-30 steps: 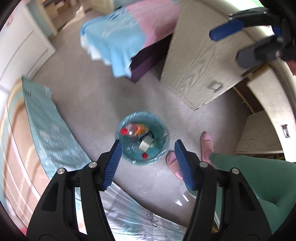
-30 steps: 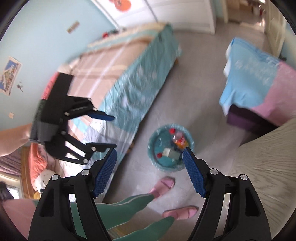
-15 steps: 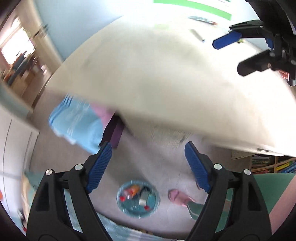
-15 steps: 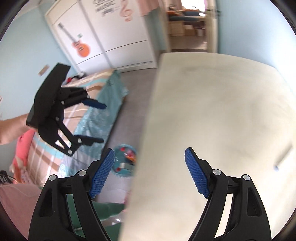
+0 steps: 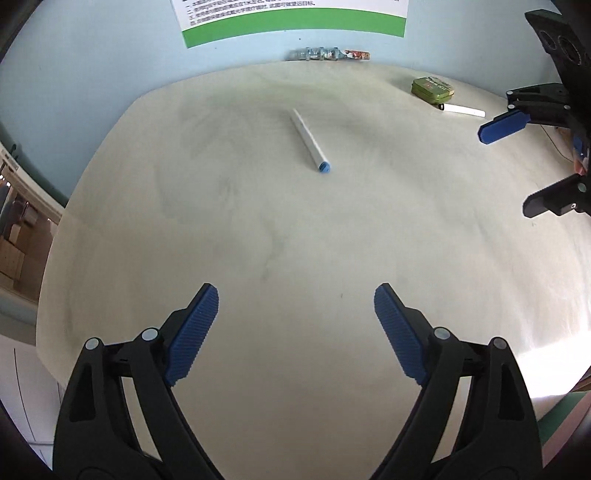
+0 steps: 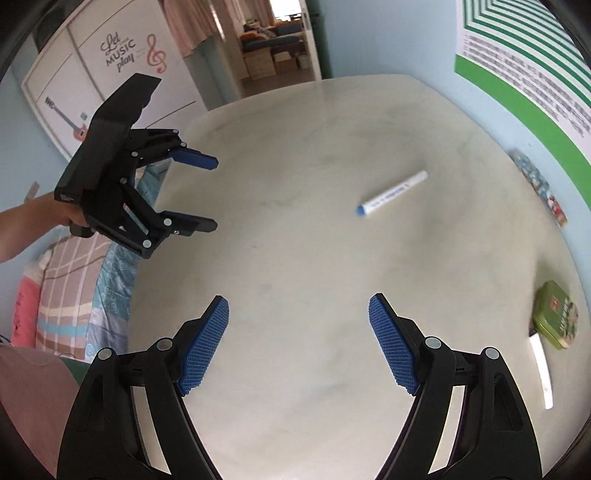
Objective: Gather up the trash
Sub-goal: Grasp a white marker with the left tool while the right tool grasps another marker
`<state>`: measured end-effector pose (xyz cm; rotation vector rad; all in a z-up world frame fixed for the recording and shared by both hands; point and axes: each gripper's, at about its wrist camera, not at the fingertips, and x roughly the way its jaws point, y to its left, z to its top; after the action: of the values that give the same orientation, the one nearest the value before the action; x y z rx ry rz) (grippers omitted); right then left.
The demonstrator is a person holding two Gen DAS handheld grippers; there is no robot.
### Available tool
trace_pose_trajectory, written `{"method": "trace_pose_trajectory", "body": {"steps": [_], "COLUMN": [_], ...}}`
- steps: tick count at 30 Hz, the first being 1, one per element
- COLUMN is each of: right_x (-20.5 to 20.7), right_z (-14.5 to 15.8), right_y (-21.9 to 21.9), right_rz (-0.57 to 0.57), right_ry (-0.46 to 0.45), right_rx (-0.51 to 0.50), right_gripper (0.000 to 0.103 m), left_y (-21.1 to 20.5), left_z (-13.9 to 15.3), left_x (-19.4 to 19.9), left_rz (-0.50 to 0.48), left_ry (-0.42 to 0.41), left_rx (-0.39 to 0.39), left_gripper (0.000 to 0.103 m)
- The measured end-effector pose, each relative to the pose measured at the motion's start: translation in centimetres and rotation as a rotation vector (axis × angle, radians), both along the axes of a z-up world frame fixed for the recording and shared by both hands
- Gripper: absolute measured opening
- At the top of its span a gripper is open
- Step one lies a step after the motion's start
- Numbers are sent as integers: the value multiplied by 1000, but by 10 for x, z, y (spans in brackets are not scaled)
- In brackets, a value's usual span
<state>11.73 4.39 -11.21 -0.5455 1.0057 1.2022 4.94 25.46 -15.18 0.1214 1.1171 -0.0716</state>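
Both claws hang over a pale, wood-grained tabletop [image 5: 258,229], each spread wide with nothing between the ribbed blue pads.

Left claw [image 5: 296,328]: jaws apart, empty, above the near part of the tabletop. In the right wrist view it appears at the left [image 6: 207,192], held by a bare hand [image 6: 75,219], past the tabletop's left edge side, jaws also apart.

Right claw [image 6: 298,339]: jaws apart, empty. In the left wrist view it shows at the far right edge [image 5: 517,166], above the tabletop's right side.

White marker pen with blue cap [image 5: 309,140]: lies flat on the tabletop, alone, well ahead of both claws, cap end pointing toward the left claw's camera. Right wrist view has it [image 6: 391,194] ahead and slightly right of centre, touching nothing else.

Small green rectangular tin [image 5: 432,89]: flat near the tabletop's far right, close to the wall. Just beside it lies a slim white stick-shaped item with a dark tip [image 5: 461,109]; cannot tell what it is.

Row of small blurred items [image 5: 328,54] against the light blue wall, under a white-and-green printed poster [image 5: 291,18].

Bed with striped and patterned covers [image 6: 74,295] lies beyond the tabletop's left edge.
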Motion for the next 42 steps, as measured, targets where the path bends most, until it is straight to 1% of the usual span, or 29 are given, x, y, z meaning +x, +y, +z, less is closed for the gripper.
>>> {"method": "trace_pose_trajectory", "body": {"steps": [3, 7, 11, 13, 18, 21, 22, 24, 25, 26, 28, 29, 30, 32, 33, 34, 36, 37, 40, 42], "right_x": [26, 47, 85, 102, 147, 164, 168, 175, 176, 176, 176, 176, 175, 174, 172, 171, 170, 169, 165, 163], "right_z": [-1, -8, -12, -16, -31, -40, -44, -52, -53, -56, -63, -66, -68, -75, -75, -75, -74, -73, -72, -68], "right_y": [-23, -46, -69, -78, -98, -106, -109, -115, -117, -119, -123, -124, -125, -126, -127, -129, -131, -132, -131, -130], "right_rz": [-43, -86, -118, -131, -169, -186, -191, -205, -209, -212, -214, -213, -212, -210, -198, -198, -201, -196, -173, -173], "right_ry": [-15, -35, -56, -59, -59, -55, -52, -38, -35, -32, -45, -50, -54, -74, -89, -103, -107, -103, -117, -104], "right_rx": [-15, -31, -51, -57, -74, -84, -89, -95, -98, -101, -113, -119, -125, -143, -128, -127, -117, -114, -127, -111], "right_gripper": [78, 78, 78, 78, 77, 74, 69, 66, 63, 62, 54, 54, 52, 50, 44, 32, 19, 15, 14, 14], "left_y": [-11, -22, -28, -28, -32, -32, -33, -34, -35, -36, -40, -43, -45, -48, -50, -53, -62, -67, -81, -86], "left_z": [-9, -29, -46, -53, -64, -66, -66, -65, -64, -63, -61, -60, -60, -58, -58, -58, -57, -57, -57, -53], "left_x": [39, 90, 132, 148, 174, 186, 189, 192, 193, 193, 191, 191, 192, 191, 192, 191, 186, 183, 181, 175], "left_rz": [-23, -49, -80, -88, -126, -128, -131, -131, -135, -139, -161, -168, -169, -171, -174, -182, -205, -220, -251, -261], "left_ry": [13, 36, 59, 69, 84, 78, 75, 74, 74, 66, 59, 56, 54, 55, 60, 67, 69, 68, 66, 61], "left_rx": [-17, -10, -3, -4, -1, -34, -40, -57, -74, -78, -76, -78, -80, -83, -88, -91, -76, -65, -60, -59], "left_gripper": [85, 85, 85, 85, 86, 84, 81, 77, 69, 65, 47, 41, 32, 21, 12, 11, 11, 11, 11, 11]}}
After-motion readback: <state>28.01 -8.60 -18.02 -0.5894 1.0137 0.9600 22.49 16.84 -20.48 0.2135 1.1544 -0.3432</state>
